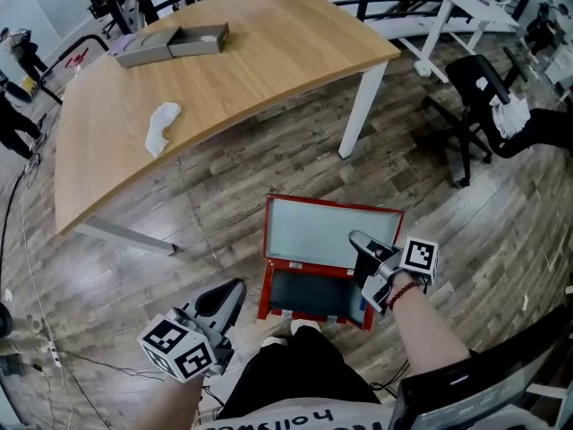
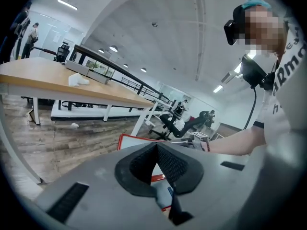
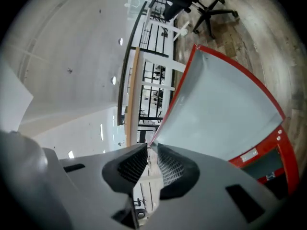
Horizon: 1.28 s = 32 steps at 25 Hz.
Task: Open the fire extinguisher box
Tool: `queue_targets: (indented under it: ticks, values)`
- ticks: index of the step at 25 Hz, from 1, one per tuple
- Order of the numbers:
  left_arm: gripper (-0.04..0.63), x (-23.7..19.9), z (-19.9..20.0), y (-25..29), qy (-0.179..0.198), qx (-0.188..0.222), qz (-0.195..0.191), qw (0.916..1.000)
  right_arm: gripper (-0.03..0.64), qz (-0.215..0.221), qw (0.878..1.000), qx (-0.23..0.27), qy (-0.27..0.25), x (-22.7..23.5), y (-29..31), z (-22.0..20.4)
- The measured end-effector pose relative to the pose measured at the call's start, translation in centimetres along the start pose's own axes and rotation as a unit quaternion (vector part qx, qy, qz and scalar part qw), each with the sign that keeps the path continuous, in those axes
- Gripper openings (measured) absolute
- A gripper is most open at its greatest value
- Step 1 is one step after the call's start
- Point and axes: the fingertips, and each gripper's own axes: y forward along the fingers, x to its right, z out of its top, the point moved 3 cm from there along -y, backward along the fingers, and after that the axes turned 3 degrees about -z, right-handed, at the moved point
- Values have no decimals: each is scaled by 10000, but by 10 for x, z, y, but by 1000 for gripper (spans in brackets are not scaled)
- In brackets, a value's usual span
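Lying on the wooden floor [image 1: 215,195] at the person's feet, the red fire extinguisher box [image 1: 266,280] has its pale-panelled door [image 1: 331,231] lifted clear of the dark interior. The right gripper [image 1: 358,238] sits at the door's right edge, jaws slightly apart with the red rim just at their tips; I judge the grip is loosened because the door already stands by itself. The left gripper [image 1: 233,289] hangs off to the side, jaws together and empty, apparently not needed.

Wood-plank floor [image 1: 224,195], big wooden table [image 1: 269,52] w/ white legs (office chair [image 1: 474,88] nearby).
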Motion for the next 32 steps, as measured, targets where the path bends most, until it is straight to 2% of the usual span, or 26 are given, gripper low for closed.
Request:
queue_targets:
  ticks: [2,4,6,8,11,15,17,20,22,24,29,32]
  values:
    - [6,9,5,-2,60,35,-150,9999,35,198,9992,35,-354,-21,-17,-12]
    - [6,20,11,-5,153,67,-319,9993,28,394,9956,73,-845,-46,-34,-25]
    - [6,32,16,-11,266,103,-497,9984,25,648,9874,116,-1439,-81,-49,-43]
    - [6,42,22,-19,372,145,-659,9970,23,625,9762,210,-2068,-112,-63,-62]
    - [6,53,32,-34,473,239,-836,9951,23,186,9490,452,-3113,-145,-87,-85]
    - [6,67,42,-53,463,304,-1102,9924,23,49,9000,926,-4259,-196,-116,-117]
    - [6,74,50,-61,505,357,-1288,9897,23,26,8868,1130,-4481,-214,-128,-133]
    - [6,92,69,-71,775,441,-1676,9818,23,145,8811,1423,-4507,-240,-141,-153]
    - [6,101,79,-75,968,431,-1867,9767,23,111,8730,1697,-4572,-252,-149,-162]
    - [6,106,86,-75,1035,426,-1906,9753,23,-72,8614,1919,-4703,-259,-154,-168]
    - [6,119,97,-76,886,438,-1993,9749,23,-746,8311,2161,-5070,-264,-167,-174]
    - [6,125,103,-78,909,497,-1975,9748,23,-813,8232,2218,-5163,-268,-178,-173]
